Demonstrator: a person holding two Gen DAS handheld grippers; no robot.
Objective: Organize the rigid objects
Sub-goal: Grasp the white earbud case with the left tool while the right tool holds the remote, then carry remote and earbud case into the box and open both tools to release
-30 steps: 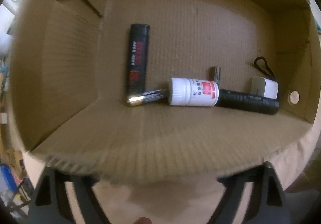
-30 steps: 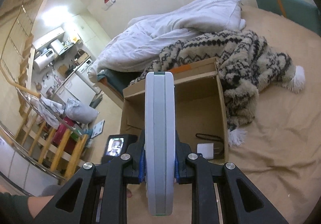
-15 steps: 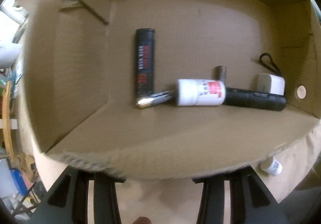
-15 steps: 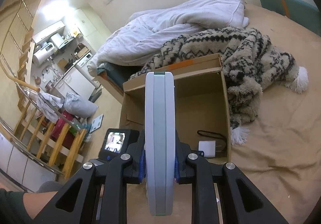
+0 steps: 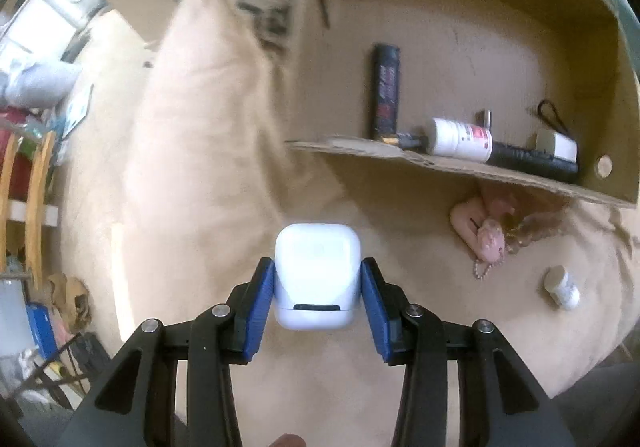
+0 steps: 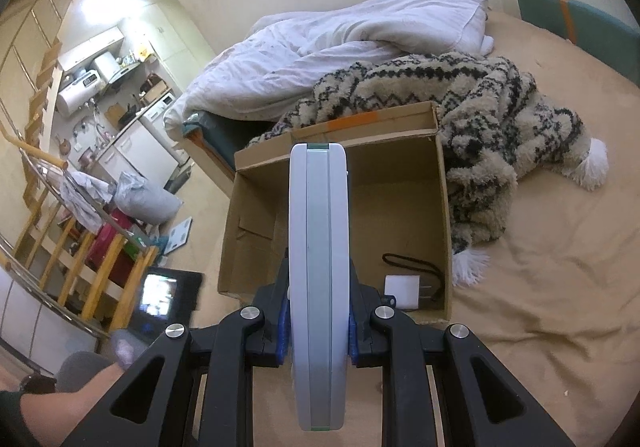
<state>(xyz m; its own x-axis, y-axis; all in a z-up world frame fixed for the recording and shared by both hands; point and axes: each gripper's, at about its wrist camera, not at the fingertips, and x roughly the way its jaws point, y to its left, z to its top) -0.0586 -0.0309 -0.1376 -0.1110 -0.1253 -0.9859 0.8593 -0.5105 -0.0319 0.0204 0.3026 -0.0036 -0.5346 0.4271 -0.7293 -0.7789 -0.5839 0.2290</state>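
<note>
My left gripper is shut on a white earbud case and holds it above the beige bedsheet, short of the cardboard box. The box holds a black lighter, a battery, a white pill bottle, a black flashlight and a white charger. My right gripper is shut on a flat white-and-grey device, held on edge in front of the same box.
On the sheet right of my left gripper lie a pink keychain toy and a small white bottle. A patterned fuzzy blanket and a white duvet lie behind the box. A wooden railing stands at the left.
My left gripper has pulled back from over the box and now holds the white earbud case, which was not seen before. The right gripper has kept its hold and barely moved.
</note>
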